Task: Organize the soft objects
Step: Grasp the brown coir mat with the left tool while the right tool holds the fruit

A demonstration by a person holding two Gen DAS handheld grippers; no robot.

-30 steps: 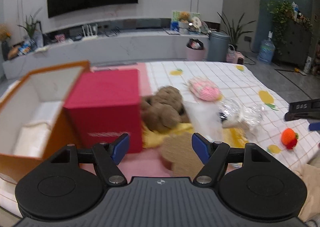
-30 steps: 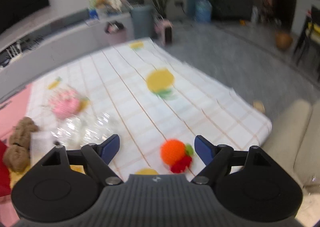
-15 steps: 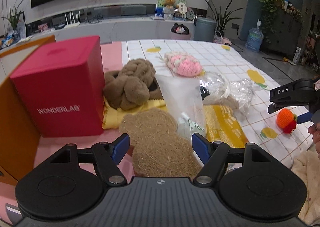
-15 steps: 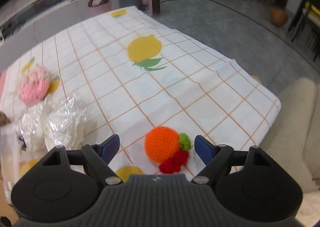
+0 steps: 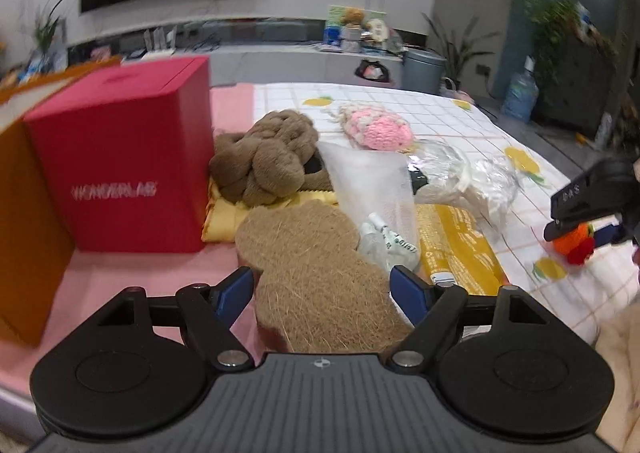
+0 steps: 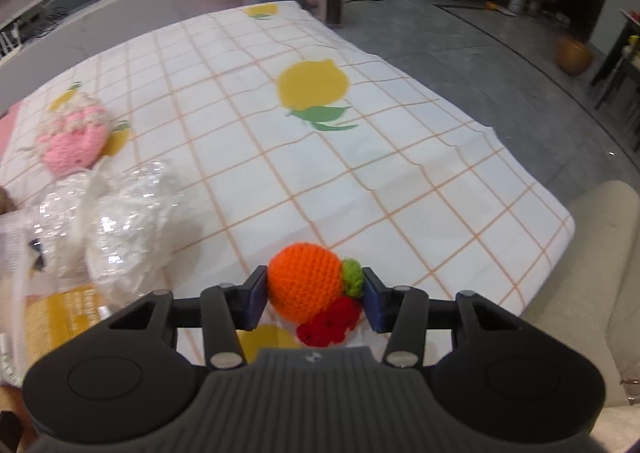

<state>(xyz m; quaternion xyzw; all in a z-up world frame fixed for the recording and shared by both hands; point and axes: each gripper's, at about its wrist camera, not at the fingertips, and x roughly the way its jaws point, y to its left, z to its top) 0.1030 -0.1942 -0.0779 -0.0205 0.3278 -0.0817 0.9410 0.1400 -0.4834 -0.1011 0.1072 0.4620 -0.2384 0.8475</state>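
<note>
On the checked cloth (image 6: 400, 189) with the yellow lemons, near its front edge, my right gripper (image 6: 315, 295) has just been closing, and now its blue pads touch both sides of the little orange yarn fruit (image 6: 306, 285). The fruit has a green leaf and a red bit at the bottom, and it sits on the cloth. Off to the left I see crinkly clear bags (image 6: 116, 221) and a pink and white yarn toy (image 6: 72, 141). My left gripper (image 5: 322, 289) has just been opening and its jaws stand wide. The flat brown fiber mat (image 5: 316, 273) lies between the pads, but they are not pressing on it. Behind the mat is a fluffy brown knot of yarn (image 5: 268, 157) on a yellow cloth (image 5: 224, 217). A red box (image 5: 124, 161) stands just left of the yarn, beside an orange box (image 5: 24, 237). A yellow packet (image 5: 460, 253) lies to the right of the mat.
</note>
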